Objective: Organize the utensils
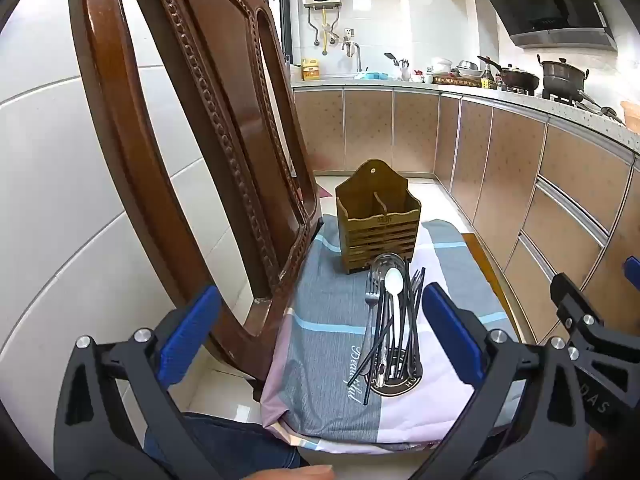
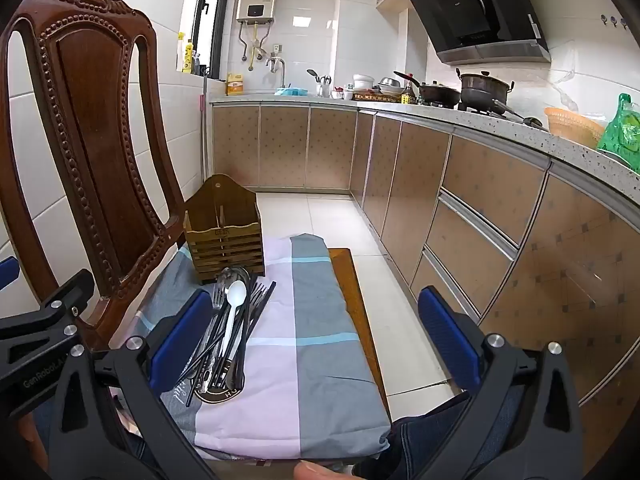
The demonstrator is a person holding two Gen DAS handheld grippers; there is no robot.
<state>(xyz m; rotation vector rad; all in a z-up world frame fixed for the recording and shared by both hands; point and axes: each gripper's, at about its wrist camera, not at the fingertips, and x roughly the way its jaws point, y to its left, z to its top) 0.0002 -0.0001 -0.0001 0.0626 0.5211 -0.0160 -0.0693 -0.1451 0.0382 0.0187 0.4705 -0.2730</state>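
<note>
A pile of utensils [image 1: 390, 320] lies on a cloth-covered chair seat [image 1: 328, 344]: a white spoon [image 1: 394, 282], a metal fork [image 1: 371, 296], black chopsticks and a metal ladle. Behind them stands an empty wooden two-compartment holder [image 1: 378, 216]. My left gripper [image 1: 320, 336] is open, held above the near end of the seat, left of the pile. In the right wrist view the pile [image 2: 232, 320], the white spoon [image 2: 236, 294] and the holder [image 2: 224, 232] sit at left. My right gripper [image 2: 316, 336] is open above the cloth [image 2: 320, 320], right of the pile.
The carved wooden chair back [image 1: 208, 128] rises at the left [image 2: 92, 128]. Kitchen cabinets [image 2: 480, 208] and a counter with pots [image 2: 484, 86] run along the right. Tiled floor [image 2: 332, 216] lies beyond the seat. The person's knee [image 2: 432, 428] is at the bottom.
</note>
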